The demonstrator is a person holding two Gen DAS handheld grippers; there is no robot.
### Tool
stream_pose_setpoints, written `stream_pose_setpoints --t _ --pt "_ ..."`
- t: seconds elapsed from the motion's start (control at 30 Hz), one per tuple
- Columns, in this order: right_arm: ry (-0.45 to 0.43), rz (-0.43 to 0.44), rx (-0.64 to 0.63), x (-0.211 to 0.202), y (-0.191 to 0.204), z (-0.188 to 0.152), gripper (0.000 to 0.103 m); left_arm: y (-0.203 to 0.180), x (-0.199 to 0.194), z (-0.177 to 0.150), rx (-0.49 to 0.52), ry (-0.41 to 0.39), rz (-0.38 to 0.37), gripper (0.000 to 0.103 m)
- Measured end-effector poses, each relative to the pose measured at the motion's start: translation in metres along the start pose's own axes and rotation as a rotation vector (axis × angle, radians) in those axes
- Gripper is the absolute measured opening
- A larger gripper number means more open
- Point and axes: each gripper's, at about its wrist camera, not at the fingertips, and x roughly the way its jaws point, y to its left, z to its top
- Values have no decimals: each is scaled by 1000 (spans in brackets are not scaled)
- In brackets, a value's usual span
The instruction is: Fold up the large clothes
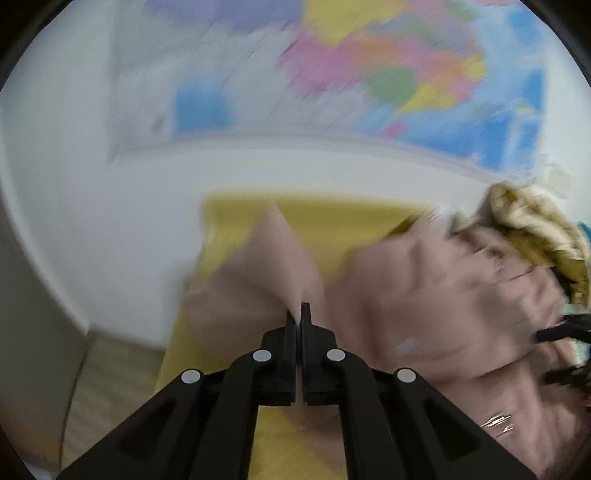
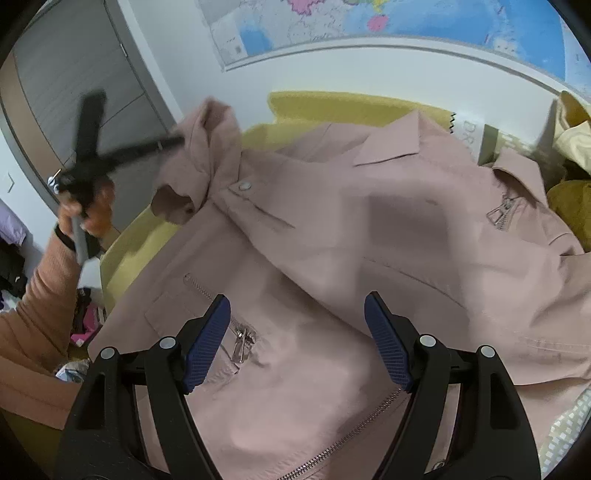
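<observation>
The pink jacket [image 2: 332, 236] lies spread on the yellow cover [image 2: 332, 105]. My left gripper [image 1: 300, 314] pinches its sleeve cuff [image 1: 284, 251]; right gripper [image 2: 297, 339] hovers spread above the front. Next I'd carry the sleeve inward across the jacket.

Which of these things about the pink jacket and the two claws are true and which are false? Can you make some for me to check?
1. The left claw is pinching pink cloth of the jacket. True.
2. The right claw is squeezed shut. False: its blue pads stand wide apart above the jacket, holding nothing.
3. The jacket lies on a yellow cover. True.
4. The zipper pull near the right claw is bright red. False: it is silver metal.
5. A colourful map hangs on the wall behind. True.
</observation>
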Motion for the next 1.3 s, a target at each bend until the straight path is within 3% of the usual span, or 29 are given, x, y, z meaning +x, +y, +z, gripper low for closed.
stream_pose_setpoints --t 0.1,0.17,0.27,0.4,0.43,0.47,0.53,0.6,0.63,0.7,0.73,0.77,0.8,0.87,0.9,0.97,1.03,1.1,1.13,1.17,1.2,1.23,1.3 --pt "-37 7 8 -11 -2 1 74 -47 -25 39 123 -96 -97 0" --pt "-63 19 21 -18 -4 3 74 -76 -28 51 173 -92 -187 1" --pt "-94 35 12 -24 0 4 74 -126 -14 57 240 -31 -346 1" --pt "-118 16 -44 -26 14 5 80 -182 24 45 307 106 -443 6" --pt "-124 -3 -54 -25 16 5 83 -190 34 41 315 139 -455 12" --pt "-126 -28 -57 -23 18 4 87 -192 39 39 310 155 -455 35" --pt "-103 -49 -53 -14 16 2 87 -186 39 40 285 140 -455 58" --pt "-72 -129 -50 -2 13 -1 87 -164 23 43 242 55 -446 63" --pt "-60 -142 -45 2 10 -2 87 -152 14 44 215 21 -422 73" --pt "-43 -163 -20 13 2 -3 87 -129 0 42 166 -21 -372 77" --pt "-26 -176 -20 18 -2 -5 84 -121 -3 41 151 -25 -361 77" --pt "-8 -193 -15 23 -6 -5 62 -105 -7 35 124 -27 -326 79" --pt "8 -189 -6 26 -9 -5 30 -96 -8 32 111 -24 -303 80" --pt "22 -80 68 19 -25 -4 6 -79 -5 21 81 9 -250 80" --pt "1 7 121 9 -37 0 4 -70 -2 12 63 29 -237 80" --pt "-83 306 308 -29 -72 2 4 -62 -2 2 49 47 -233 80" --pt "-178 478 469 -62 -108 0 4 -57 -1 -7 58 55 -239 80" --pt "-235 452 570 -84 -140 -3 8 -62 7 -13 83 67 -250 80" --pt "-236 359 604 -90 -155 -6 12 -69 16 -15 105 82 -238 80" --pt "-216 242 633 -91 -167 -11 29 -75 22 -17 115 97 -234 80" --pt "-168 135 675 -86 -180 -18 70 -83 33 -18 126 119 -234 80" --pt "-142 93 701 -82 -186 -23 80 -90 42 -20 137 135 -227 80" --pt "-148 56 698 -82 -189 -34 79 -100 58 -23 159 157 -218 80"
